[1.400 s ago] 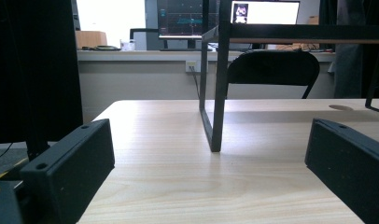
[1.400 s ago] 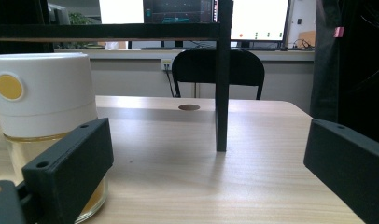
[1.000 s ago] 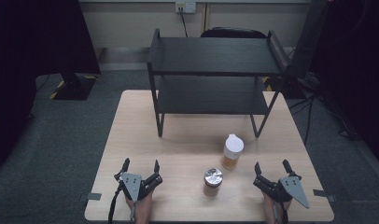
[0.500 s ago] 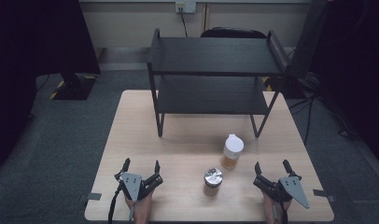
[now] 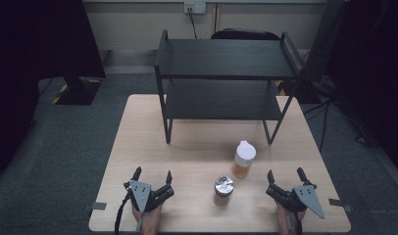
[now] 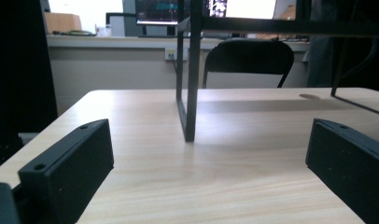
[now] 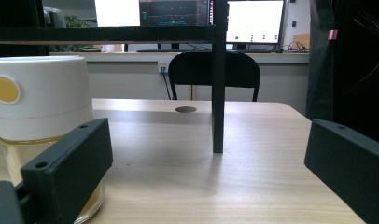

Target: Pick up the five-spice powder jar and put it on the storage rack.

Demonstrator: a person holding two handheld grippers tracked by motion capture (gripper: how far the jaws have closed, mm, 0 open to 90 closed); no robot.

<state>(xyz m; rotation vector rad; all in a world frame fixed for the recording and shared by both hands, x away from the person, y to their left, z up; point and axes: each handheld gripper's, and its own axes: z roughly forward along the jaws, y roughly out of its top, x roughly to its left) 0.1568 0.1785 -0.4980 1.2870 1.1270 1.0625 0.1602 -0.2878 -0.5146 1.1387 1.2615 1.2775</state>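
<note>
Your left gripper point(image 5: 152, 182) and right gripper point(image 5: 286, 181) rest spread wide, empty, at the table's point(image 5: 197, 147) near edge. Between them: small silver-lidded glass jar point(image 5: 223, 190); white-capped amber bottle point(image 5: 243, 159) just behind it.

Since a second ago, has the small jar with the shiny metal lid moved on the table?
No. The small jar with the shiny metal lid sits at the same spot, in front of the white-capped bottle and the black shelf rack.
</note>
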